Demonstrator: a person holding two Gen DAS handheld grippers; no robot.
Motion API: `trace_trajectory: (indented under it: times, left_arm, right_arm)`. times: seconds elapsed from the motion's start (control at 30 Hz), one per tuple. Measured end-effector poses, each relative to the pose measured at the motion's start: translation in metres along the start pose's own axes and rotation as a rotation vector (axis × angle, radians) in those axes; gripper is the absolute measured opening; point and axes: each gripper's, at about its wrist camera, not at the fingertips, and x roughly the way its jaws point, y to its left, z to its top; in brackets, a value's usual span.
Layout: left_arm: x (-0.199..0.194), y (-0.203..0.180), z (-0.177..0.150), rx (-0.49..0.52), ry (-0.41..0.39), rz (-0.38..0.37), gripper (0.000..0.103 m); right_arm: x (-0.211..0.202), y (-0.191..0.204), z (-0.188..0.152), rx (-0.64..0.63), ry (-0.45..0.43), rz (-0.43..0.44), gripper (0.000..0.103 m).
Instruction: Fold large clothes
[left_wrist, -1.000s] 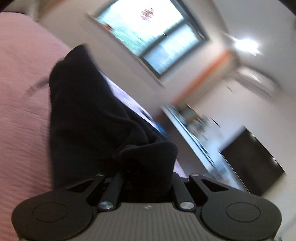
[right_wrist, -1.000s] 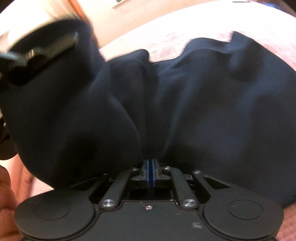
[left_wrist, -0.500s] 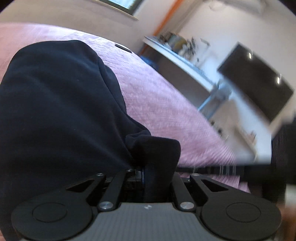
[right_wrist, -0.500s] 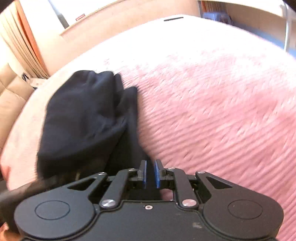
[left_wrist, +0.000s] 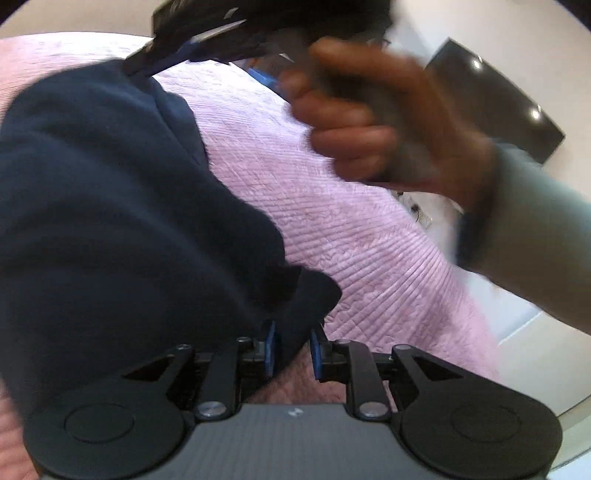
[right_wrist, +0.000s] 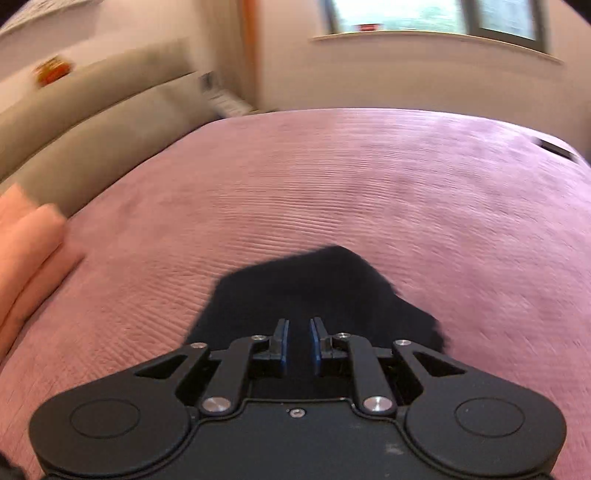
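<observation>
A dark navy garment (left_wrist: 110, 221) lies bunched on the pink ribbed bedspread (left_wrist: 332, 221). My left gripper (left_wrist: 291, 347) has its jaws slightly apart with a fold of the garment still between the blue pads. My right gripper (right_wrist: 298, 343) is open a little, just above a dark corner of the garment (right_wrist: 317, 288), and holds nothing. The right gripper also shows at the top of the left wrist view (left_wrist: 207, 40), held by a hand (left_wrist: 388, 122), its tips near the garment's far edge.
The bedspread (right_wrist: 332, 184) fills most of the right wrist view. A beige headboard (right_wrist: 92, 122) is at the left, a window (right_wrist: 424, 18) at the back. A dark TV (left_wrist: 491, 103) hangs on the wall to the right. The person's hand (right_wrist: 26, 258) is at the left edge.
The right gripper let go of the garment and swung round over its corner. The left gripper's jaws have parted slightly around the fold, and the garment has come down onto the bed.
</observation>
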Motion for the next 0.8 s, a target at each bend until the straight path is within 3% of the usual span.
trace_trajectory:
  times: [0.1, 0.2, 0.27, 0.33, 0.4, 0.43, 0.57, 0.7, 0.8]
  left_arm:
    - [-0.046, 0.017, 0.012, -0.051, -0.131, 0.070, 0.022]
    - [-0.066, 0.053, 0.025, -0.136, -0.262, 0.161, 0.023]
    - [-0.049, 0.078, 0.025, -0.147, -0.232, 0.217, 0.020]
    - [-0.030, 0.094, 0.016, -0.186, -0.191, 0.148, 0.018]
    - [-0.024, 0.099, 0.005, -0.191, -0.165, 0.088, 0.018]
    - [-0.019, 0.095, 0.003, -0.178, -0.156, 0.083, 0.019]
    - [-0.013, 0.084, 0.003, -0.126, -0.125, 0.086, 0.019]
    - [-0.002, 0.070, 0.010, -0.056, -0.092, 0.117, 0.021]
    - [-0.009, 0.064, 0.003, -0.035, -0.084, 0.128, 0.023]
  right_arm:
    - [0.033, 0.019, 0.012, -0.075, 0.003, 0.030, 0.017]
    - [0.075, 0.021, 0.011, -0.125, 0.000, 0.022, 0.015]
    - [0.107, 0.014, -0.001, -0.191, 0.043, -0.111, 0.015]
    - [0.120, -0.005, -0.024, -0.216, 0.077, -0.216, 0.020]
    - [0.108, -0.030, -0.039, -0.120, 0.055, -0.202, 0.021]
    - [0.095, -0.042, -0.044, -0.068, 0.050, -0.210, 0.013]
    - [0.066, -0.040, -0.059, -0.090, 0.041, -0.322, 0.010]
    - [0.017, -0.019, -0.049, -0.055, 0.001, -0.341, 0.017]
    - [-0.009, 0.018, -0.047, -0.044, -0.036, -0.218, 0.019]
